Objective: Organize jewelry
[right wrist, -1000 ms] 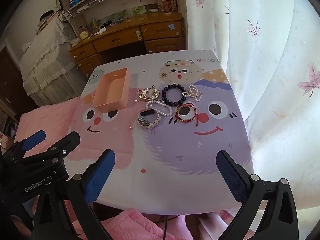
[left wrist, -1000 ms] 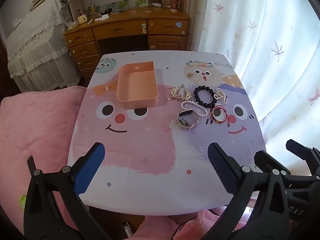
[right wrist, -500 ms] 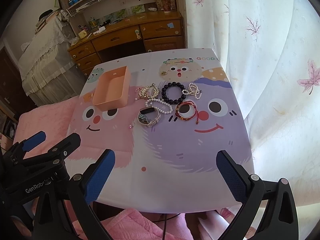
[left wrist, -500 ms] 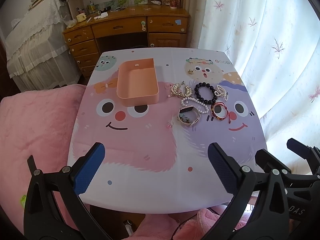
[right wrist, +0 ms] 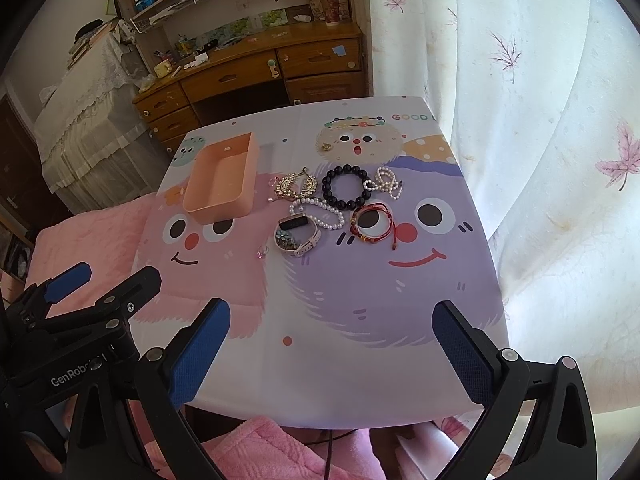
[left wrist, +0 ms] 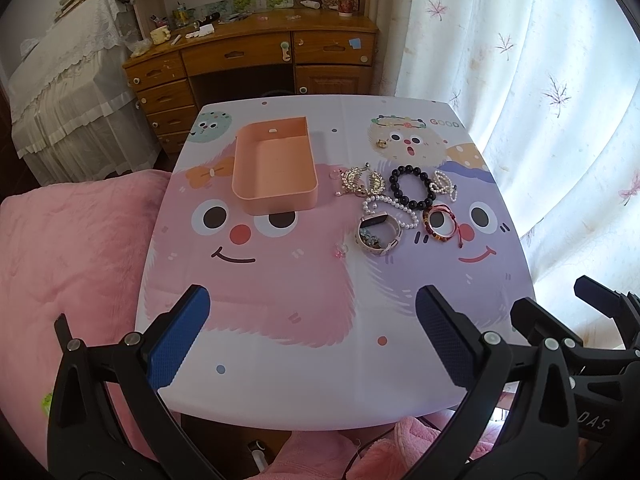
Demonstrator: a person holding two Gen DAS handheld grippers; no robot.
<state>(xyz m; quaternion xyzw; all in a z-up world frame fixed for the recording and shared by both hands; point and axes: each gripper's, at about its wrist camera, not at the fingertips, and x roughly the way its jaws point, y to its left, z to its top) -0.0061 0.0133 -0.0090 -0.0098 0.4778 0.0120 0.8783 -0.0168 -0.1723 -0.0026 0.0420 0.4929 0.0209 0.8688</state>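
Bench [left wrist: 280, 360] covered by a cartoon-face print in pink and purple. On its far left lies an open peach tray [left wrist: 275, 168]. To the tray's right, grouped closely: a gold leaf ornament [left wrist: 360, 180], a black bead bracelet [left wrist: 412, 186], small pearl pieces [left wrist: 442, 185], a pearl strand [left wrist: 394, 208], a white watch band [left wrist: 378, 232], and red cord bangles [left wrist: 442, 224]. A small pink ring [left wrist: 341, 249] lies just left of the band.

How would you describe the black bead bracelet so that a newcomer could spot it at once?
Find the peach tray on the cartoon table; the jewelry cluster lies to its right. The black bead bracelet sits at the cluster's far side, the only ring of large dark round beads among gold, pearl and red pieces.
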